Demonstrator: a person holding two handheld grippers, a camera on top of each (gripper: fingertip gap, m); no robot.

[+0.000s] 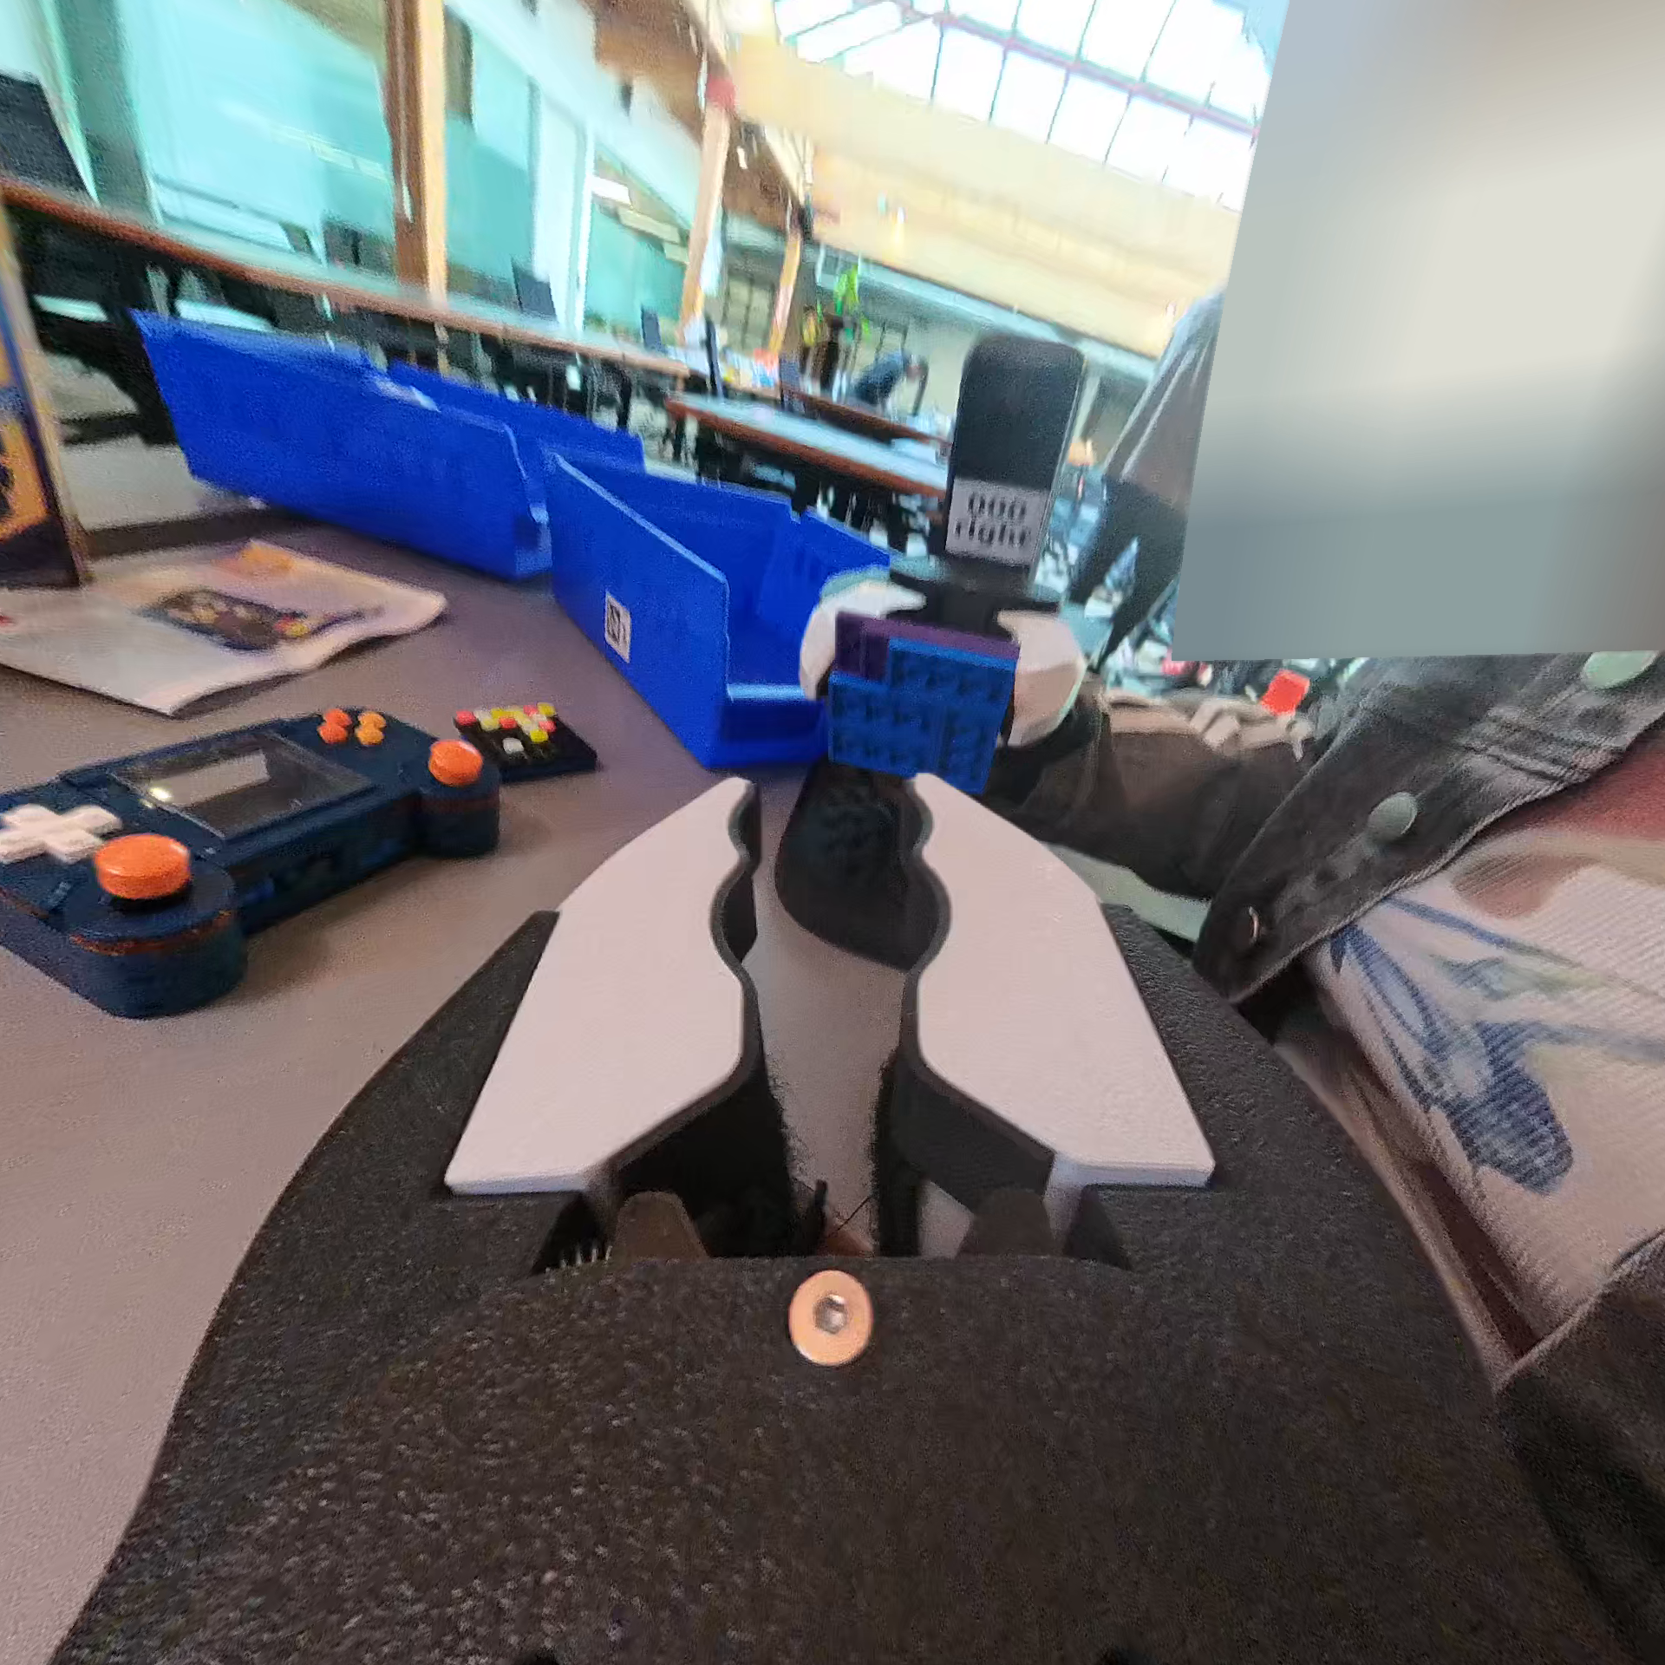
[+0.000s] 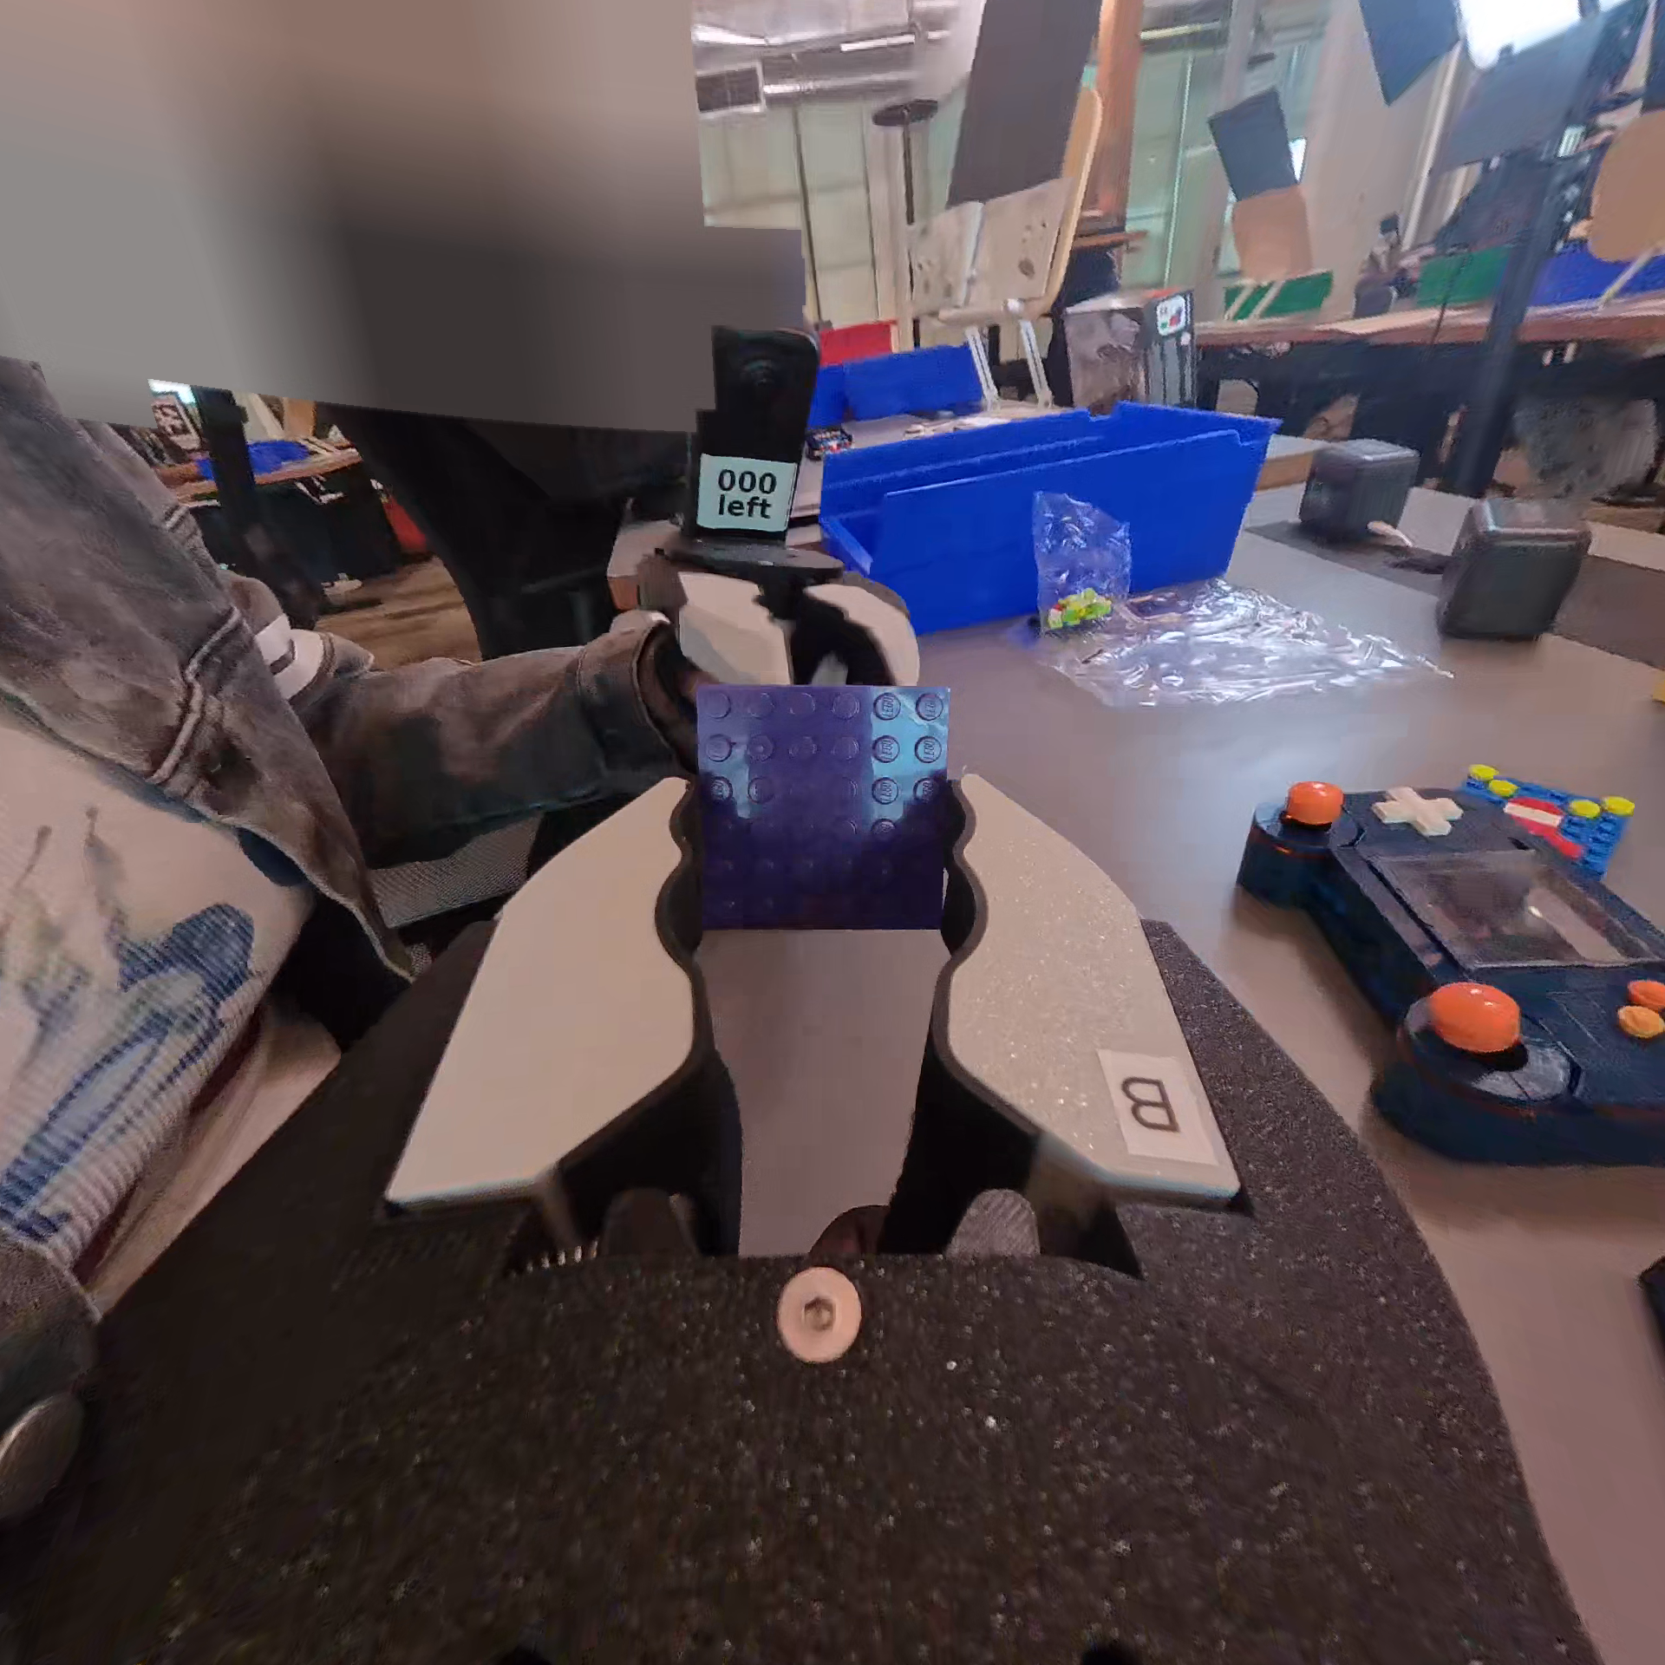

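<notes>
Left wrist view, left to right: booklet [image 1: 216,622] flat on the grey table [image 1: 270,1126]; dark-blue brick-built game console [image 1: 225,847] with orange buttons; small black plate with coloured studs [image 1: 524,741] just behind it; two blue bins [image 1: 504,504] further back.

Left gripper [image 1: 833,811]: fingers nearly together, pinching a dark brick piece [image 1: 856,865]. Just beyond its tips, the right gripper [image 1: 937,667] faces it with a blue plate assembly.

Right wrist view, left to right: person's denim sleeve [image 2: 450,721]; right gripper [image 2: 820,802] clamped on the side edges of a studded blue plate [image 2: 820,811], held upright above the table, stud side toward this camera. Left gripper just behind the plate's top edge; contact unclear. Then a blue bin [image 2: 1036,523], a bag of small bricks [image 2: 1081,563] on clear plastic wrap [image 2: 1234,649], and the console far right.
</notes>
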